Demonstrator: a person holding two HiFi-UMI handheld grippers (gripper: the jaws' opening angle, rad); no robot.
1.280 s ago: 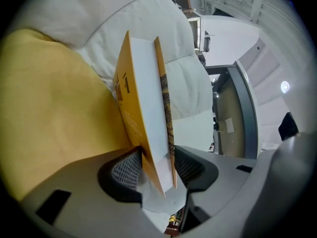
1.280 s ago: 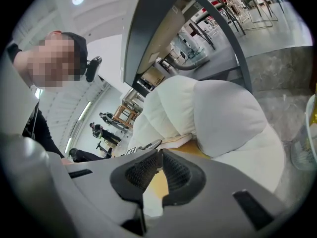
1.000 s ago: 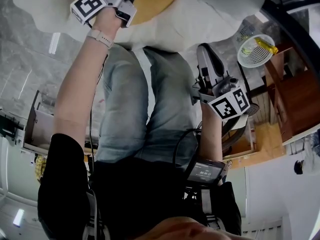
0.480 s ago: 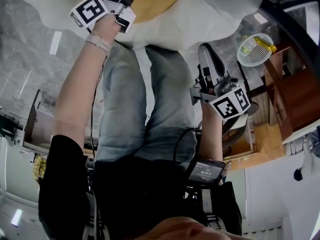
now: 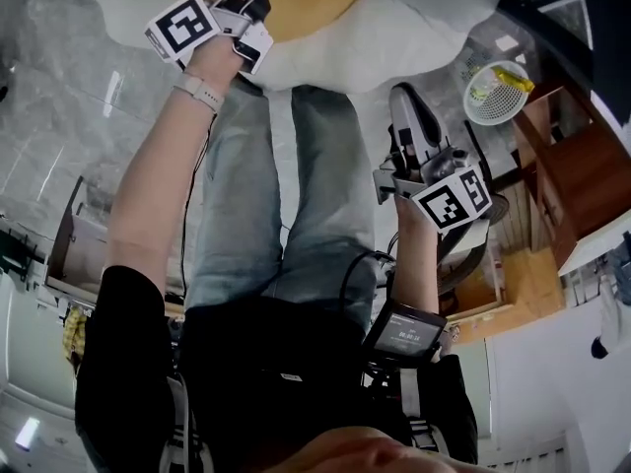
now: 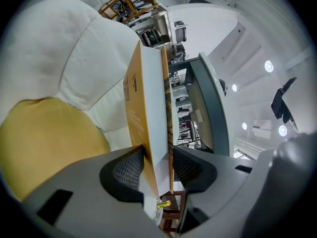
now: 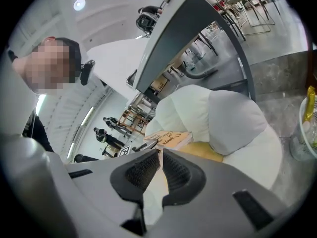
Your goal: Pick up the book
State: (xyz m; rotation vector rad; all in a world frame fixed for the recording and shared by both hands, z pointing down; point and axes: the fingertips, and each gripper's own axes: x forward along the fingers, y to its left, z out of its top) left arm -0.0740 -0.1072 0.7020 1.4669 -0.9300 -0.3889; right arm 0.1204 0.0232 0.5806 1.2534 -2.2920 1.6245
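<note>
- Orange-covered paperback book (image 6: 148,108) at 12 o'clock in head view, held edge-on over round yellow cushion (image 6: 49,143).
- Clamped firmly between both pads of left gripper (image 6: 157,152).
- Around it: white padded armchair (image 5: 414,28) behind and beside the cushion; white mesh basket (image 5: 498,92) at 2 o'clock, well apart; brown wooden furniture (image 5: 577,175) at 3 o'clock.
- Left forearm (image 5: 158,185) stretched out toward 12 o'clock.
- Right gripper (image 7: 159,155) near 3 o'clock beside the knee, tilted slightly down, jaws drawn together on nothing, well apart from the book.
</note>
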